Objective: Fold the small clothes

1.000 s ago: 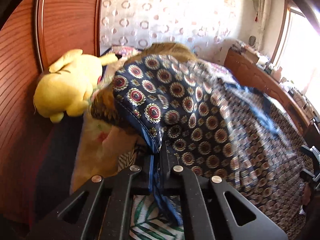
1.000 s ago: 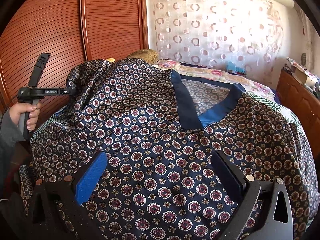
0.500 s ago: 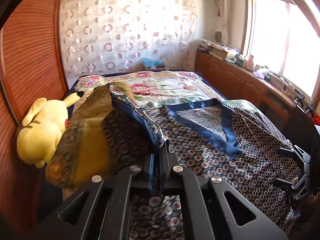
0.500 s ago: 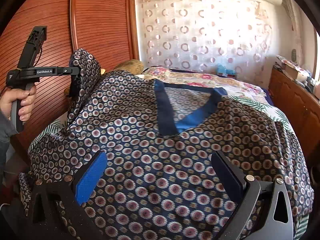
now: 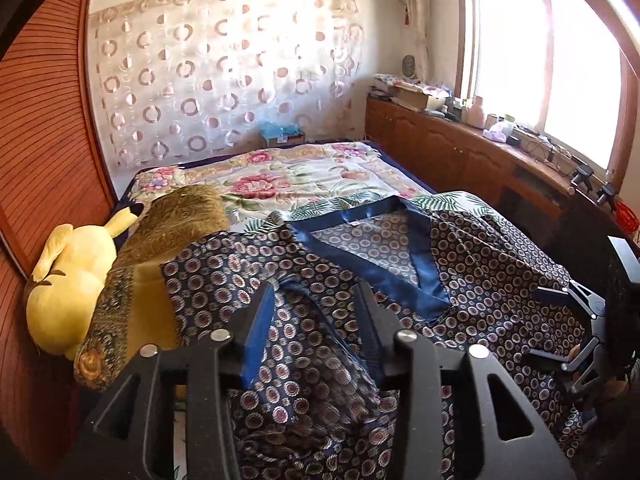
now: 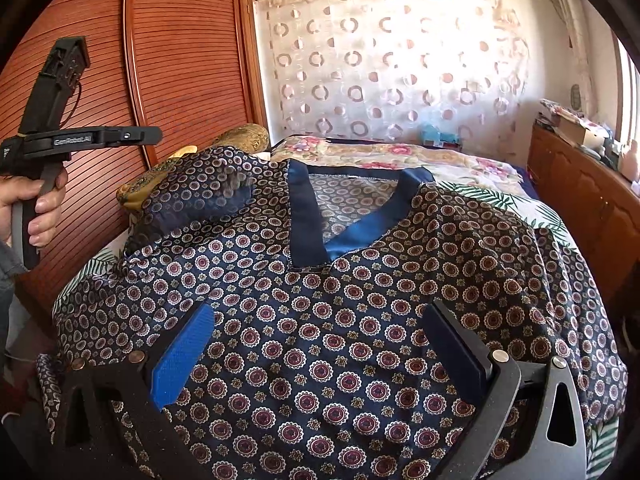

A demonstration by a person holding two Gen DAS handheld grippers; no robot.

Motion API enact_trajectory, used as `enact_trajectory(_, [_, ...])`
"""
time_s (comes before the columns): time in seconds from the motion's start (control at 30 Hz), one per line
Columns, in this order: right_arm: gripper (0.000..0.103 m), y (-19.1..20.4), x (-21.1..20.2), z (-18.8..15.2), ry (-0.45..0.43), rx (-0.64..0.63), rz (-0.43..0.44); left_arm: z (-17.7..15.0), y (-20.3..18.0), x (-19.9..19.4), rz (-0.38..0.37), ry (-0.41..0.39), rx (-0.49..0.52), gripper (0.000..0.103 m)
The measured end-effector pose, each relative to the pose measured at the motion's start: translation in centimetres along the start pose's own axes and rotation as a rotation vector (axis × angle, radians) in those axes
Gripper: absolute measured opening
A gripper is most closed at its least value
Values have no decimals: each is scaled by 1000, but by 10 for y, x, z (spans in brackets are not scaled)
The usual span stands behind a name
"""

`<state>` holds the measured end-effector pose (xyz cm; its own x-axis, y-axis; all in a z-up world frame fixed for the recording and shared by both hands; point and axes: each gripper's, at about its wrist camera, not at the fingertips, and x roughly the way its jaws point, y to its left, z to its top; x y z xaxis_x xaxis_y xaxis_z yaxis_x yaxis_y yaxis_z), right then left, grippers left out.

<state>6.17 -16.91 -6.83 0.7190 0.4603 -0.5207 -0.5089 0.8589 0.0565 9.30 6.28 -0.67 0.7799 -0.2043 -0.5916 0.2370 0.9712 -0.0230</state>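
Left wrist view: the left hand-held gripper [image 5: 316, 320] is opening above the shirt [image 5: 480, 264] on the bed [image 5: 304, 172]; nothing is clamped.

Right wrist view: the right hand-held gripper [image 6: 320, 344] is spread, empty. One sleeve [image 6: 200, 200] is folded in beside the collar [image 6: 304, 216]; the rest seems unfolded.

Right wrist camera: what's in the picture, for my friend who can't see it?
A dark blue patterned shirt lies spread on a bed, V-neck away from us, one sleeve flopped inward. The right gripper hovers open above it; a hand holds the left gripper up beside it.
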Motion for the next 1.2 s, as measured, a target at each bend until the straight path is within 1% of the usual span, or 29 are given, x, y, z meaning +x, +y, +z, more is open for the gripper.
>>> enact_trajectory(0.03, [103,-1,0,1,0,1,1,-4,4,-2,13,0,-6,48])
enact_trajectory(0.07, [103,-1,-1,1,-2,2,0,-8,7,-3,25,4,-13,54])
enact_trajectory(0.1, [103,-3,-1,2,-2,3,-1,-14,12,-4,36,9,-23,58])
enact_trajectory(0.27, [103,-15,-9,0,-10,-6,-37,-46,29,1,61,55,-84,59])
enact_trajectory(0.33, [103,-25,-14,-2,-9,-6,-48,-58,32,4,60,69,-102,74])
enact_trajectory(0.37, [103,-31,-18,-3,-9,-1,-60,-61,32,6,54,72,-110,84])
enact_trajectory(0.4, [103,-37,-21,-4,-10,2,-73,-65,33,9,43,76,-118,86])
enact_trajectory(0.47, [103,-50,-29,-7,-9,5,-109,-70,31,14,37,89,-124,86])
enact_trajectory(0.57, [103,-75,-42,-10,-11,18,-159,-75,21,21,57,99,-124,86])
enact_trajectory(0.67, [102,-104,-56,-14,-16,49,-208,-77,11,26,47,112,-120,86])
enact_trajectory(0.8, [98,-143,-69,-21,0,93,-271,-79,-3,31,27,130,-100,86])
enact_trajectory(0.87, [94,-159,-71,-24,24,113,-295,-81,-11,34,14,143,-89,86])
enact_trajectory(1.0, [85,-185,-71,-26,65,155,-315,-83,-23,42,-4,169,-66,86])
enact_trajectory(1.07, [73,-196,-66,-24,95,180,-307,-85,-28,48,-7,191,-56,86])
enact_trajectory(1.1, [63,-200,-62,-27,121,196,-299,-87,-31,51,-7,201,-50,86])
enact_trajectory(1.13, [61,-202,-62,-28,135,208,-297,-87,-32,54,-7,211,-42,86])
enact_trajectory(1.2, [61,-207,-60,-31,142,225,-289,-90,-34,59,4,231,-27,86])
